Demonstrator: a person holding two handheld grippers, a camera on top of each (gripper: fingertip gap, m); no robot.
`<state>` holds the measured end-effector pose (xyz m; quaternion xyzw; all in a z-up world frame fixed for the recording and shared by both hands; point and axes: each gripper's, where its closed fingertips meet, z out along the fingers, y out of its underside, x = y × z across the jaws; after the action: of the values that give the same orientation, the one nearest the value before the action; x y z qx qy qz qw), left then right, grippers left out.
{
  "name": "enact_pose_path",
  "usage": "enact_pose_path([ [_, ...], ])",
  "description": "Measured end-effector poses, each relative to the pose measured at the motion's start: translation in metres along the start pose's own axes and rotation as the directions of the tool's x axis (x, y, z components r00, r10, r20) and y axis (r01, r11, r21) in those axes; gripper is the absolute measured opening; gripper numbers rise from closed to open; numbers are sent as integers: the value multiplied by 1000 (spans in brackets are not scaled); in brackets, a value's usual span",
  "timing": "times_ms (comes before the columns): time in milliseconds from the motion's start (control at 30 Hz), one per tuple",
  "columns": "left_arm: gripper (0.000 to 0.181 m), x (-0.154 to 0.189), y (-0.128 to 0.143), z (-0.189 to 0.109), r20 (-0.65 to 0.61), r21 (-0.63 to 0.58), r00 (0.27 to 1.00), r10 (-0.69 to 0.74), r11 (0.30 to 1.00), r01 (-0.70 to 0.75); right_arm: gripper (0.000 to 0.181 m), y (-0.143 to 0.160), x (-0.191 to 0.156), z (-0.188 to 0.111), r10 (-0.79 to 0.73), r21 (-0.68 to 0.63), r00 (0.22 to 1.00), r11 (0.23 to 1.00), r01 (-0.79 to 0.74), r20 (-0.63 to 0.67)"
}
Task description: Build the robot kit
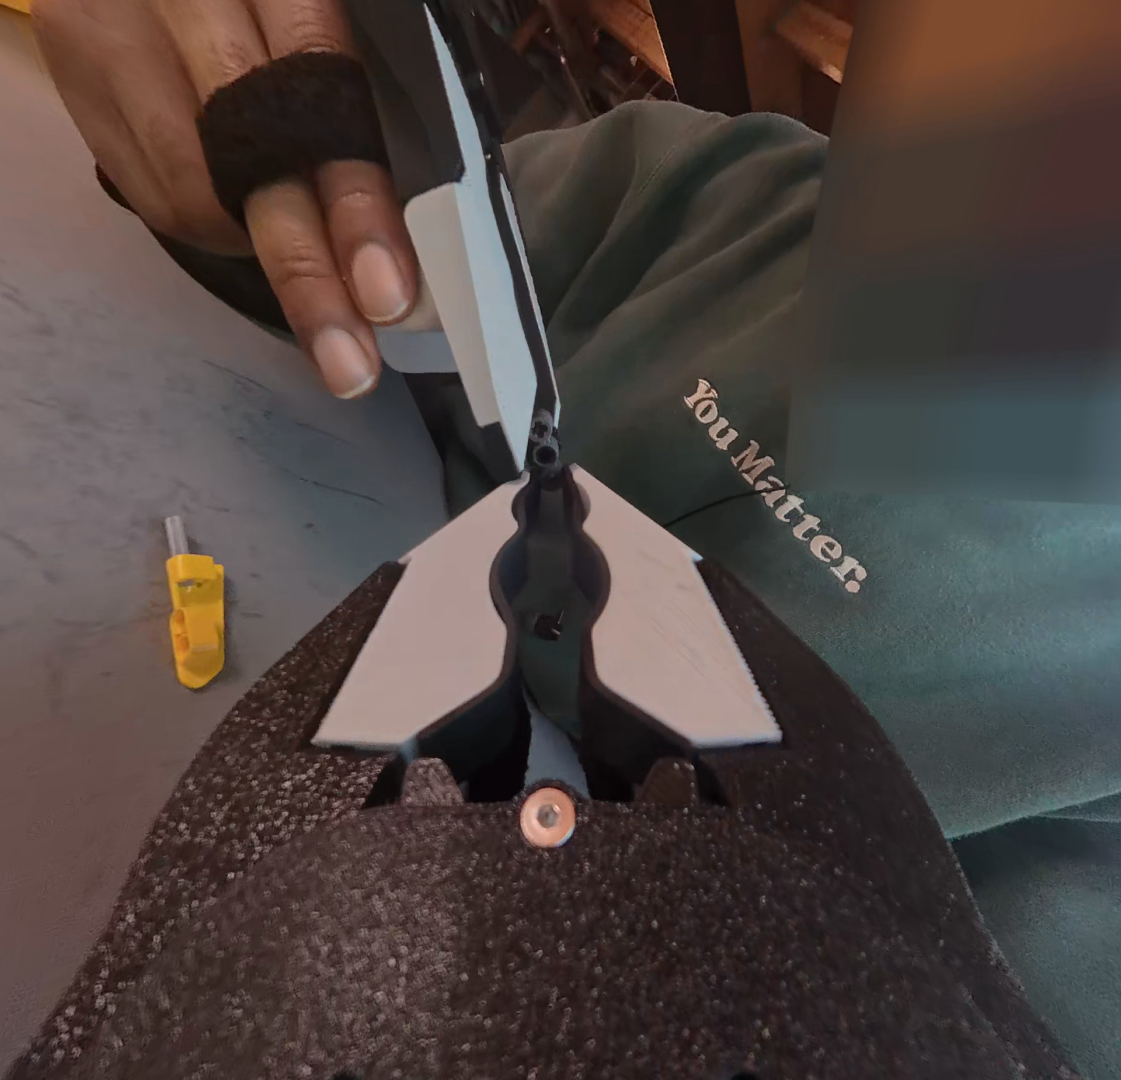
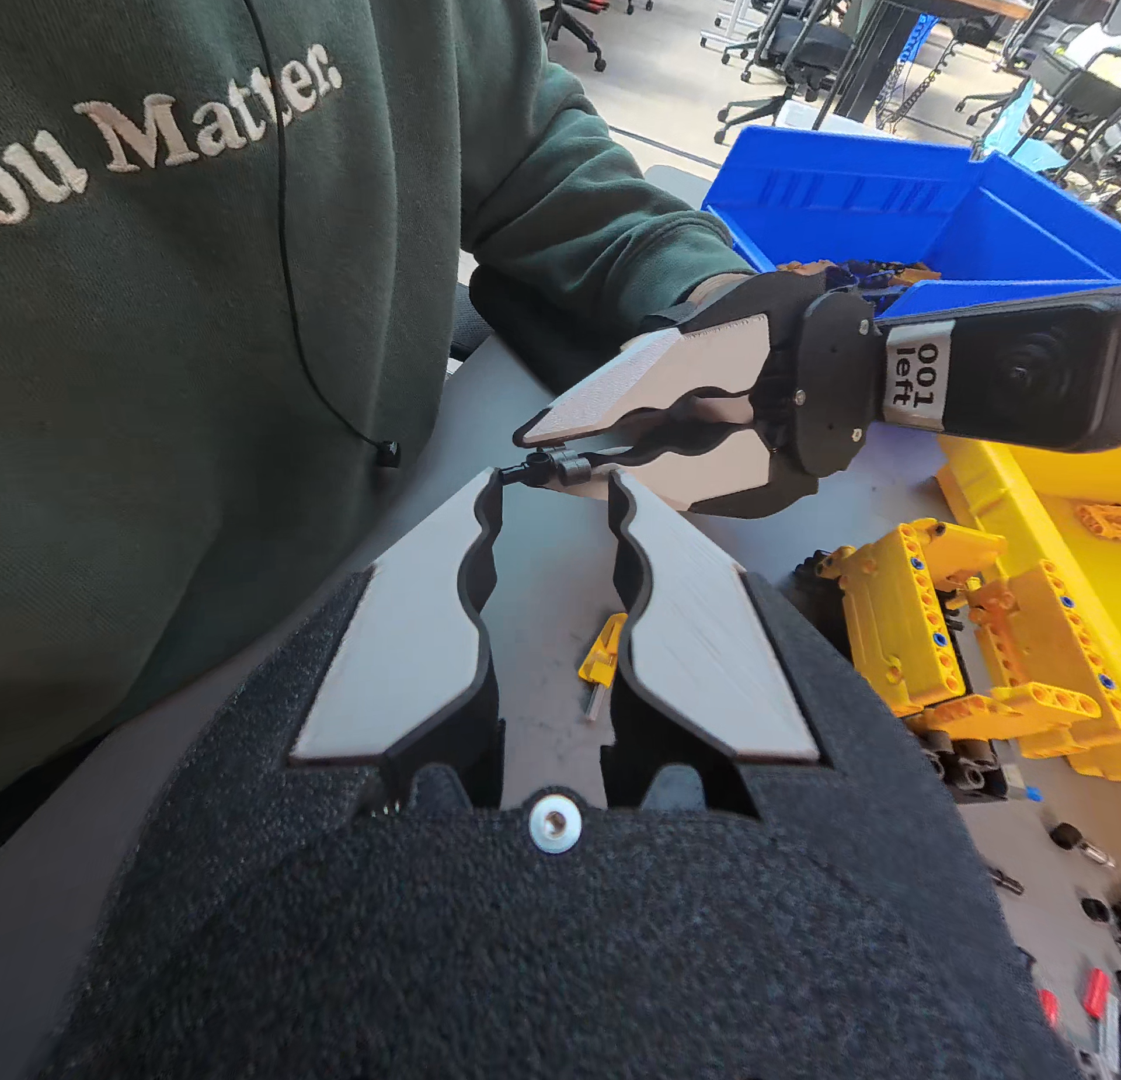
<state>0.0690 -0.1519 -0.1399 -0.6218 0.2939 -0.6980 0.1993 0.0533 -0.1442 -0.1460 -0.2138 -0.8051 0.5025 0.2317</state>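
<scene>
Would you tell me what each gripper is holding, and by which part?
The left gripper pinches a small black connector piece by its barrel end; the right gripper holds nothing.

Two things bear writing that can be read. The first is the dark green sweatshirt (image 2: 182,335) of the person holding the tools: a short line of pale, cream-coloured serif lettering (image 2: 182,134) is stitched across its chest. In the right wrist view the line runs tilted, rising to the right, with its start cut off by the left edge. In the left wrist view it shows whole, slanting down to the right. The second is a small white label (image 2: 916,377) wrapped round the black body of the left gripper (image 2: 546,453), behind its fingers. It is printed in black with a number beside one short word, seen turned sideways
</scene>
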Motion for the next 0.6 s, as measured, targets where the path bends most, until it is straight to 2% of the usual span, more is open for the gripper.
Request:
enact_pose_path([
  [333, 5, 4, 0, -1, -43, 6, 999, -32, 999, 32, 28, -9, -2, 1, -71, 32, 997, 997, 72, -44],
  [600, 10, 0, -31, -21, 32, 201, 999, 24, 979, -30, 25, -15, 24, -13, -47, 102, 981, 993, 67, -189],
])
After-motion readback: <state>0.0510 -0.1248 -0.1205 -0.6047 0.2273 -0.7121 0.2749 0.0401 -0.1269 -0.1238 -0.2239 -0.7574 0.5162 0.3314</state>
